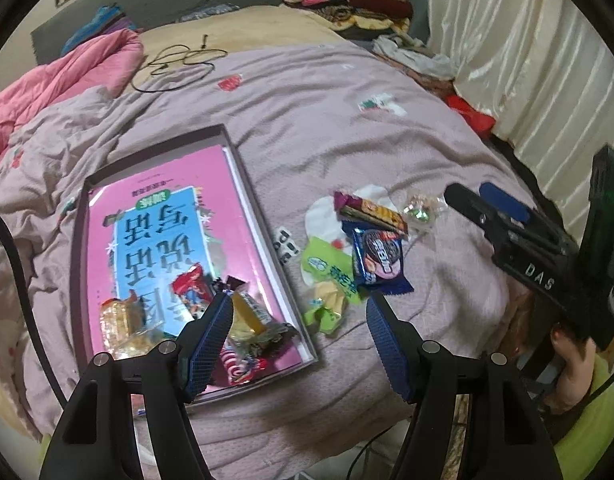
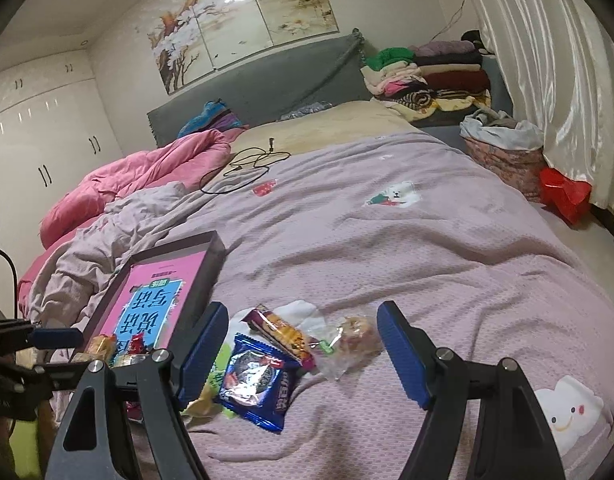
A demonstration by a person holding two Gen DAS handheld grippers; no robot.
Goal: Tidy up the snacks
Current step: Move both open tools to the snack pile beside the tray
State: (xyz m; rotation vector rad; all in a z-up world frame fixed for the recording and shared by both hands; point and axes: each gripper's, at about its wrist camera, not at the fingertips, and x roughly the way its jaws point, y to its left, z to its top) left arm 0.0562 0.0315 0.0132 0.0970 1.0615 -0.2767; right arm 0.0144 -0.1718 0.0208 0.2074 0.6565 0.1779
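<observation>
Lilac bedspread [image 2: 407,256] covers the bed and carries everything else. On it lies a shallow box [image 1: 243,184] with dark walls, its floor taken up by a pink book [image 1: 155,216] whose cover bears large Chinese characters on a blue panel; they are upside down in the left wrist view and I cannot read them. At the box's near end, on the book, sit several snacks: a clear pack of pale biscuits [image 1: 115,316], a red packet [image 1: 191,286], a yellow wrapped piece [image 1: 247,316] and a pink-and-white striped sweet [image 1: 237,366].

Just beside the box, on its right, a small pile of snacks rests on the bedspread. Largest there is a blue cookie packet [image 2: 259,380] with a dark sandwich cookie pictured; its lettering is too blurred to read. Under its left edge lies a green packet [image 1: 327,268]. Above it a brown-and-orange bar [image 2: 283,332] lies slantwise, and right of that a clear bag of small sweets [image 2: 353,338].

Left gripper [image 1: 299,312] hangs open wide over the box's right wall, holding nothing. Right gripper [image 2: 303,344] is spread wide too, empty, straddling the pile. Its body reads "DAS".
</observation>
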